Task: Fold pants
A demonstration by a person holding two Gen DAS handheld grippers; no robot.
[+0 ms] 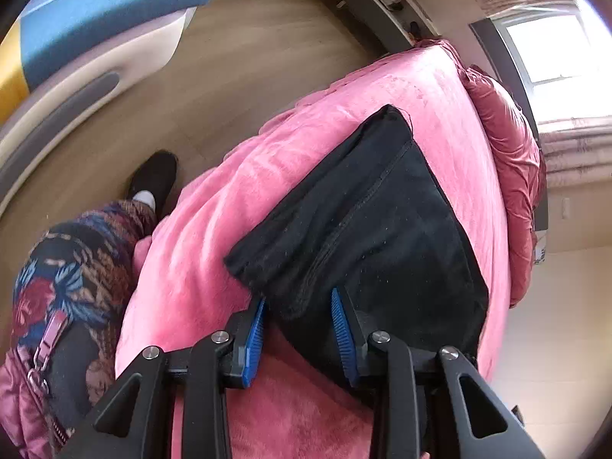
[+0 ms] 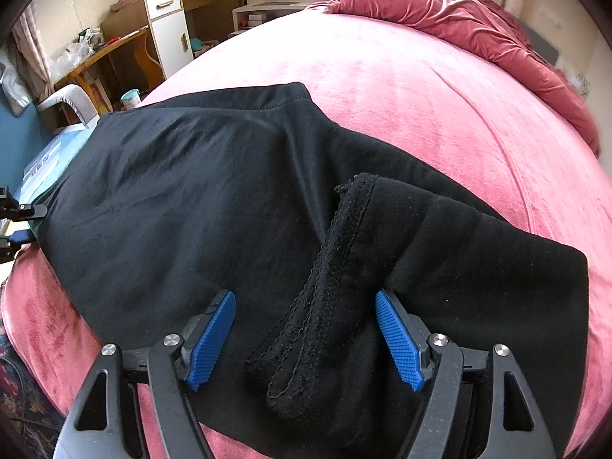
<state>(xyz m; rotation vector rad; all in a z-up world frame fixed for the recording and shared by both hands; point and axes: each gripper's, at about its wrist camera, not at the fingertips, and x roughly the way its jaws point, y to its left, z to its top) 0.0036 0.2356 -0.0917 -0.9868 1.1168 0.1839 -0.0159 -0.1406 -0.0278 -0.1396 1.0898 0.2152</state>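
The black pants (image 2: 199,191) are spread on the pink bed (image 2: 420,88), one end doubled over. The right claw (image 2: 306,338) is held wide above that flap, gripping nothing; the left claw (image 1: 298,338), partly open, straddles a corner for straightening.

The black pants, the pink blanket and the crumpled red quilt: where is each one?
black pants (image 2: 183,199): right wrist view, on the flat middle of the fabric.
pink blanket (image 2: 401,88): right wrist view, on a bare stretch beyond the pants.
red quilt (image 2: 451,19): right wrist view, on its crumpled folds at the far end.
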